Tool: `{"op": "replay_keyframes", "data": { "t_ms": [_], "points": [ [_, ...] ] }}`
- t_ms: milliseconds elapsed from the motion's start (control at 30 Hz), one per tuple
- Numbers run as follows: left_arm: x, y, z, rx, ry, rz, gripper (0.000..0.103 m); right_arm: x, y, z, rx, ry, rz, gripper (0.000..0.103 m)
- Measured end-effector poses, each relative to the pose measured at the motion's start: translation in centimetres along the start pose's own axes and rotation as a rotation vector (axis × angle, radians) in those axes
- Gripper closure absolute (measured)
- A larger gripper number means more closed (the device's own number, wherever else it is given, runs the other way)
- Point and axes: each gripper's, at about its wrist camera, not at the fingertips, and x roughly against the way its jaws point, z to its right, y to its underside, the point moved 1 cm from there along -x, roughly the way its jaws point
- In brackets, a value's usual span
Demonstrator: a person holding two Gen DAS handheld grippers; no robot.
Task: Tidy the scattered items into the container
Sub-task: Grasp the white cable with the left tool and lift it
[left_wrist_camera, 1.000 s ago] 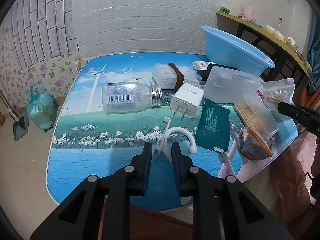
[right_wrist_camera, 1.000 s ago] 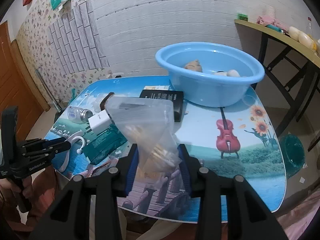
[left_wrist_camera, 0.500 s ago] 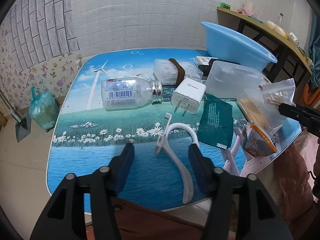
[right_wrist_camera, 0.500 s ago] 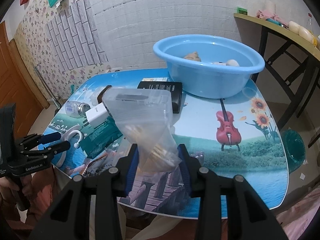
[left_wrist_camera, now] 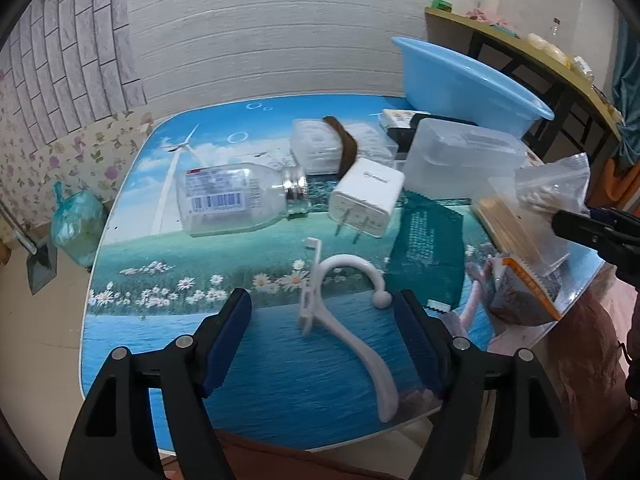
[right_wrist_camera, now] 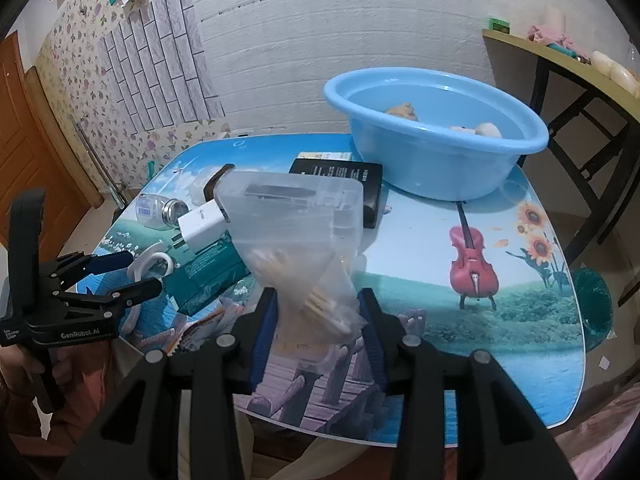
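A white plastic hook [left_wrist_camera: 360, 352] lies on the picture-printed table [left_wrist_camera: 168, 320], loose between the fingers of my left gripper [left_wrist_camera: 322, 304]. Its jaws are opening and touch nothing. My right gripper [right_wrist_camera: 318, 300] holds a clear bag of cotton swabs [right_wrist_camera: 304, 280] above the table's near edge. Its jaws are opening slightly, but the pads still press on the bag. The blue basin [right_wrist_camera: 436, 160] stands at the far right of the table with a few small things inside. In the left wrist view the bag of cotton swabs [left_wrist_camera: 548, 188] hangs at the right.
Scattered on the table: a glass bottle [left_wrist_camera: 232, 200] on its side, a white charger [left_wrist_camera: 368, 196], a green sachet [left_wrist_camera: 428, 252], a clear plastic box [right_wrist_camera: 296, 208], a black box [right_wrist_camera: 340, 172], an orange packet [left_wrist_camera: 520, 292]. A wooden side table [right_wrist_camera: 560, 56] stands to the right.
My left gripper opened wide and let go of the white hook, which now rests on the table between its fingers. The right gripper still grips the bag, its jaws slightly wider.
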Motion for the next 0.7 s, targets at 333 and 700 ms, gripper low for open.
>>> {"op": "replay_keyframes", "data": {
  "t_ms": [333, 700],
  "points": [
    [-0.7, -0.3, 0.6, -0.045, -0.041, 0.026, 0.048, -0.3, 0.0, -0.1, 0.014, 0.008, -0.002, 0.058],
    [0.7, -0.8, 0.2, -0.033, -0.016, 0.072, 0.056, 0.1, 0.1, -0.2, 0.030, -0.002, 0.014, 0.066]
  ]
}}
